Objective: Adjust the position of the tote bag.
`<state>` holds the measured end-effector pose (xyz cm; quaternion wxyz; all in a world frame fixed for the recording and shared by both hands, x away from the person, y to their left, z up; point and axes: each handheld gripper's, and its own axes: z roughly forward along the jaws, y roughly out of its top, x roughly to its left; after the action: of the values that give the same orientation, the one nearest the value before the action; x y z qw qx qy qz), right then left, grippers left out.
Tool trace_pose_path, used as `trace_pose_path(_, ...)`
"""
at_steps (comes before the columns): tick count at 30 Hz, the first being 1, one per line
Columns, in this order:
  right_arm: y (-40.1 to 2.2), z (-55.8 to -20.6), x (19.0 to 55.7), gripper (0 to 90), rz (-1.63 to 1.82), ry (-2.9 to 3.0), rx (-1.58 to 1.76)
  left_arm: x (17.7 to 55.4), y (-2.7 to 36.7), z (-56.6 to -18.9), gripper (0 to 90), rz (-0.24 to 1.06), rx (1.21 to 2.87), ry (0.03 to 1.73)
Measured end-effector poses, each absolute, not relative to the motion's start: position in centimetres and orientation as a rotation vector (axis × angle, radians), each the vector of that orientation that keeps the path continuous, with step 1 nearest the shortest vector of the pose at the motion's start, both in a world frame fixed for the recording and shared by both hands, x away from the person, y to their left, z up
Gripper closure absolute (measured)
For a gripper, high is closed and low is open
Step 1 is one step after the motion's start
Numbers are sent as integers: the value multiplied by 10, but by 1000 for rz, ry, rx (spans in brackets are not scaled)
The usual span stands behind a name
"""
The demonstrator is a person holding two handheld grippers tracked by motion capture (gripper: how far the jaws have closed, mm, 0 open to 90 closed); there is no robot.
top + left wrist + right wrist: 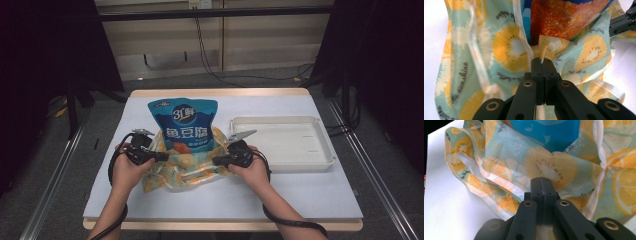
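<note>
high view: a blue snack bag [183,125] stands upright near the middle of the white table [300,195], and it serves as the landmark for everything else. its lower part sits inside a fruit-print cloth bag [175,170], light blue with yellow citrus slices, whose loose cloth is bunched around the base of the snack bag and spreads toward the near edge of the table. the left gripper [162,157] comes in from the left of the snack bag, low at its base, held in the person's left hand [127,167]. the right gripper [216,160] comes in from the right of the snack bag at the same level, held in the right hand [252,167]. further right of the snack bag, apart from it, lies a shallow white tray [322,145].

left gripper view: the black jaws are pressed together with a thin fold of the cloth bag [509,47] pinched between their tips, so the left gripper [543,62] is clamped on the cloth. straight beyond it rises the snack bag [564,17], here showing its orange printed part, wrapped by the cloth on both sides. the other gripper's black tip shows at the upper right edge.

right gripper view: the jaws meet with no gap, and the right gripper [543,180] has the cloth bag [549,167] caught at its tip, a hemmed edge running off to the left. the blue face of the snack bag [549,132] stands just behind the cloth.
</note>
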<state>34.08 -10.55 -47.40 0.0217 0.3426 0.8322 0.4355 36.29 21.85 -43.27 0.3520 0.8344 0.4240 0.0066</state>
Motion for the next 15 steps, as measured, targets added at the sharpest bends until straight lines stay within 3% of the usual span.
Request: trace_pose_path(15,-107,-477,339,900,1322,2597,1059,356,219,-442,900,57,2222,1100)
